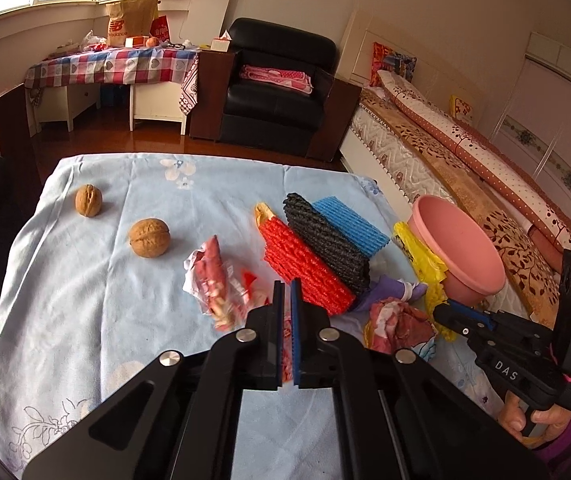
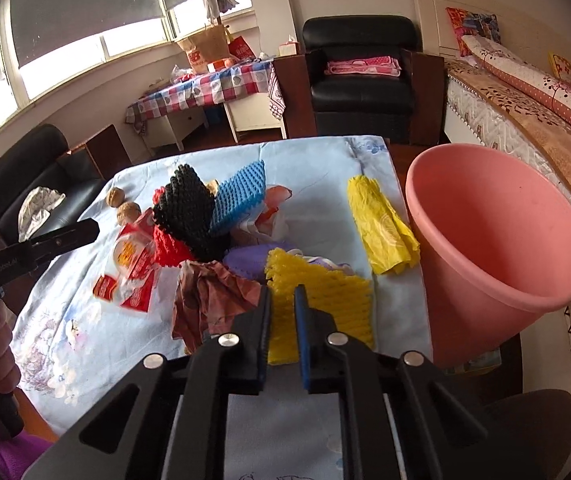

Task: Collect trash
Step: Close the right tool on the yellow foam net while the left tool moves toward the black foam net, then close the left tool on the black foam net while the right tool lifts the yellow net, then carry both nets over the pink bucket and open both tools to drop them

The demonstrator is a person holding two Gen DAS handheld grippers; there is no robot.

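Wrinkled matt cotton cloth (image 1: 85,300), pale blue and floral, as the landmark, two rough-shelled walnuts (image 1: 150,237) on it, crinkled glossy wrapper (image 1: 217,284) beside them, ribbed foam netting sleeves (image 1: 325,248) mid-cloth, thin shiny yellow plastic bag (image 2: 381,228), smooth matt pink plastic bucket (image 2: 497,240) off its edge.

Beyond the gripper stand a black armchair (image 1: 281,80), a checked-cloth table (image 1: 113,66), and a bed (image 1: 465,168) rightward.

table (image 1: 65,320), blue floral cloth | on it: 2 walnuts (image 1: 150,237), wrappers (image 1: 221,284), foam nets (image 1: 325,248)
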